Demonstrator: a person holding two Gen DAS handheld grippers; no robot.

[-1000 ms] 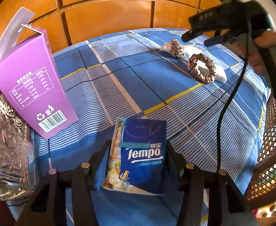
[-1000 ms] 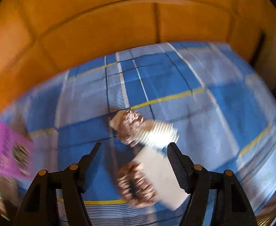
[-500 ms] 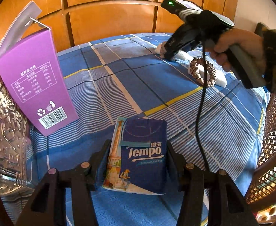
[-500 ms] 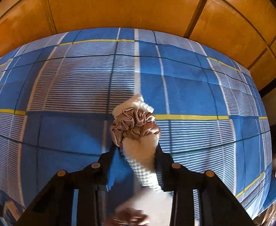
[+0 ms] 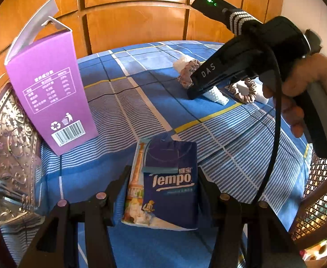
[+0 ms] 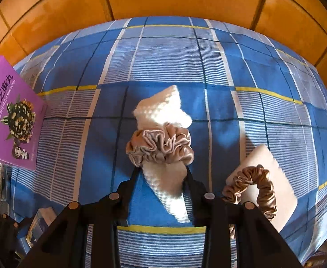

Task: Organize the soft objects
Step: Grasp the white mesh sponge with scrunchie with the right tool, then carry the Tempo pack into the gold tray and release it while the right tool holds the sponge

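Two soft bundles are dealt with at once. A white cloth roll (image 6: 163,178), cinched by a tan scrunchie (image 6: 161,147), lies near the middle of the blue checked bedspread (image 6: 174,71), and the right gripper (image 6: 161,174) has come down over its lower half. Its jaws have just been closing from a wide stance, and the roll is now pinched between them just below the scrunchie. A grasp is judged to be made, so lifting should be the next step; a second ago the roll was only framed loosely and blurred by motion.

Just to the right, a second scrunchie (image 6: 252,185) rests on a flat white pad (image 6: 273,178), apart from the roll but close enough to be brushed if the gripper is swung that way.

Nearer the front edge, a Tempo tissue pack (image 5: 163,185) is held between the fingers of the left gripper (image 5: 161,192), which has hardly shifted; the pads are seen against both sides of the pack.

A purple carton (image 5: 49,93) stands upright toward the left edge, beside an embossed metal tray (image 5: 5,156). A wide bare stretch of bedspread is left between the carton and the roll, and more behind, up to the wooden panelling (image 5: 130,26). A cane chair (image 5: 315,192) is at the right edge.
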